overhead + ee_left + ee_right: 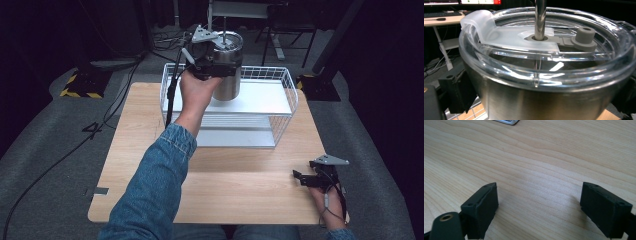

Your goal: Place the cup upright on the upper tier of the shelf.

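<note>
The left hand-held gripper [216, 64] clamps the steel tumbler [227, 67] above the wire basket's [290, 87] shelf at the surface's 12 o'clock, where the smooth wall could slip; the right hand-held gripper [306, 177] rests open at 4 o'clock.

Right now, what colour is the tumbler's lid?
Clear, with a frosted slider; the tumbler's lid shows best in the left gripper view.

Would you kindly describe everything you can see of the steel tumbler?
The tumbler is a brushed-steel cup tapering toward its base, capped by a clear plastic lid with a frosted slider and a grey plug. A metal straw rises through the lid's centre. It stands upright at the rack's upper shelf, gripped near its top by the left tongs.
</note>
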Available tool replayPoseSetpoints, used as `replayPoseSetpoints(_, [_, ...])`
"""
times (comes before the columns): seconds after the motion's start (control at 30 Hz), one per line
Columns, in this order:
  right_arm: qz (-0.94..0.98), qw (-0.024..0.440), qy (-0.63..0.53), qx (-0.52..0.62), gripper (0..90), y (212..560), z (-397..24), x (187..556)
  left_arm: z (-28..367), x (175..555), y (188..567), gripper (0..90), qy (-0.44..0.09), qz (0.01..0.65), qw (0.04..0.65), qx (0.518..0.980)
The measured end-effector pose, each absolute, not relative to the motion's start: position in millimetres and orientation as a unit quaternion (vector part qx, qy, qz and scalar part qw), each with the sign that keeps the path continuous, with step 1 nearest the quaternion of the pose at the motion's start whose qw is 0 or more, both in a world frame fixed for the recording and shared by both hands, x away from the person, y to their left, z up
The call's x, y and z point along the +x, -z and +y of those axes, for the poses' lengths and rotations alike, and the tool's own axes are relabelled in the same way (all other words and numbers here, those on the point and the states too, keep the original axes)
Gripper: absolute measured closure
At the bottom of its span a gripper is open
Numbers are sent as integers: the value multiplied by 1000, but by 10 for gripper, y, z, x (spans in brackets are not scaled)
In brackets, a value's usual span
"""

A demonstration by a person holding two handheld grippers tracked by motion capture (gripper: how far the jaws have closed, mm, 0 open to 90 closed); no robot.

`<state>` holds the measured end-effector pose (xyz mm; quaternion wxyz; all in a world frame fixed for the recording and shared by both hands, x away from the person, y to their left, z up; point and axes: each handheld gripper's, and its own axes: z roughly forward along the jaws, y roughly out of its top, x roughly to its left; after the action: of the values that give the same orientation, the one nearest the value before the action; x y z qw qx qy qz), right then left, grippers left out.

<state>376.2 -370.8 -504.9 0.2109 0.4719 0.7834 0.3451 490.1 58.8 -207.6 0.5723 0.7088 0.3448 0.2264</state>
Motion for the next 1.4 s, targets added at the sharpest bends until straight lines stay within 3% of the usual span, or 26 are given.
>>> replayPoseSetpoints(0.83, [784, 210, -346, 471, 158, 5048, -3710, 3762, 329, 5271, 2329, 33, -259, 409, 525, 699])
replayPoseSetpoints(1.4, [784, 210, -346, 471, 159, 5048, -3710, 3762, 222, 5253, 2420, 33, -271, 392, 518, 711])
